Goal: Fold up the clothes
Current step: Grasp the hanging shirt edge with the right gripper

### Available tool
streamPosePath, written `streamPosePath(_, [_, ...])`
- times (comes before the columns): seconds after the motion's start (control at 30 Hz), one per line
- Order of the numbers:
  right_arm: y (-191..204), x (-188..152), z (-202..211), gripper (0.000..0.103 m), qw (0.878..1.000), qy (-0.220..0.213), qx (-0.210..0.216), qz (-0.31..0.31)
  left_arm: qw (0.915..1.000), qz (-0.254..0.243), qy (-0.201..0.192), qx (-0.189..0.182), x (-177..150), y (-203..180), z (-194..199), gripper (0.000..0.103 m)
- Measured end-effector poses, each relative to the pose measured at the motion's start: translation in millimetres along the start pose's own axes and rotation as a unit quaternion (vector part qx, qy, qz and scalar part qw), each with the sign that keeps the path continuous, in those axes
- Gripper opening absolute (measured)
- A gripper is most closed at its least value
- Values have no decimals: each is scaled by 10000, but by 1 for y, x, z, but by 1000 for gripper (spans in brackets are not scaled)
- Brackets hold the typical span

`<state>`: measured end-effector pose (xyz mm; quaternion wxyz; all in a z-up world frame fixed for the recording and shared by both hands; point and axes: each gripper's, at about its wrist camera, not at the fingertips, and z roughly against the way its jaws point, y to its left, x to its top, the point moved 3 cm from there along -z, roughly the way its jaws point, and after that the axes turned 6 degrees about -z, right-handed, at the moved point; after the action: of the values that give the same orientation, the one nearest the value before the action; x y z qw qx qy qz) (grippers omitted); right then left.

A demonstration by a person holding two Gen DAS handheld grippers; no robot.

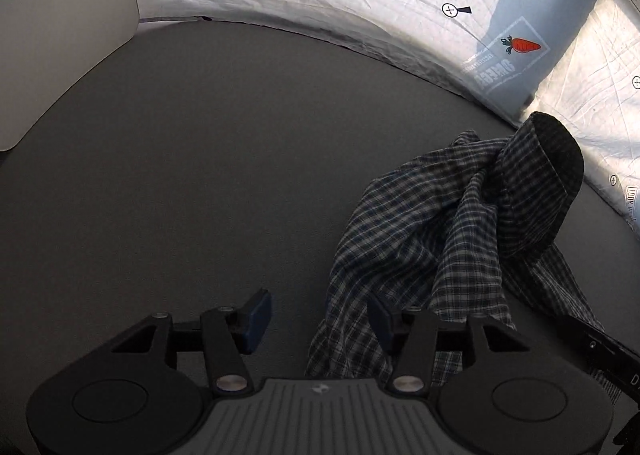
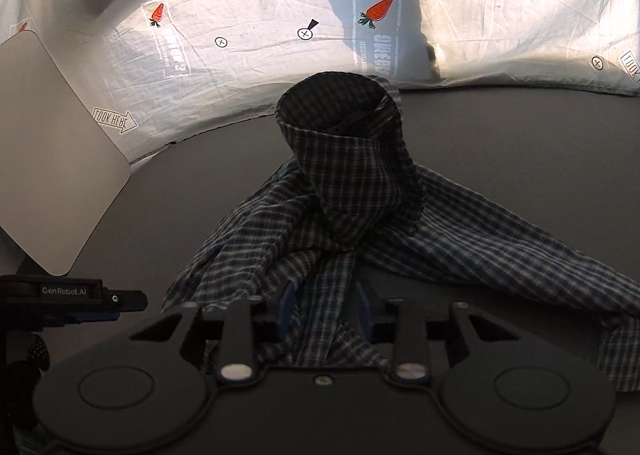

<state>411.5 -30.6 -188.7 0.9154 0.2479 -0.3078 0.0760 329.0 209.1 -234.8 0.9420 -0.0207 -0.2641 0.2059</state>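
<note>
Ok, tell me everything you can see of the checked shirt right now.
The checked shirt is thin woven cloth, dark with pale lines, unfolded and crumpled on the dark grey table. One part stands up as an open tube; the rest spreads low around it. A bunched fold lies between the right gripper pads. The left gripper is open at its edge.

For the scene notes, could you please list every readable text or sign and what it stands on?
"LOOK HERE", in arrows: white backdrop sheet.
"GenRobot.AI": left gripper, seen from the right wrist.
Carrot logo panels: lettering mirrored and blurred, unreadable.
Circled crosses: marks only.
Checked shirt: no text.
</note>
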Motion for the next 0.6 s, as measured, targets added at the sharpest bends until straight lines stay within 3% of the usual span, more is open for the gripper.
streamPosePath(0.17, [35, -8, -22, 32, 9970, 555, 519, -160, 9994, 180, 277, -52, -5, 22, -10, 54])
streamPosePath(0.4, [51, -28, -25, 30, 9895, 1293, 535, 349, 9996, 132, 258, 20, -2, 28, -6, 55])
streamPosePath(0.5, [47, -33, -19, 16, 9880, 1325, 719, 331, 9997, 148, 205, 51, -4, 21, 2, 55])
streamPosePath(0.6, [34, -28, 1, 10, 9909, 1090, 729, 313, 9998, 114, 118, 84, -7, 10, 13, 55])
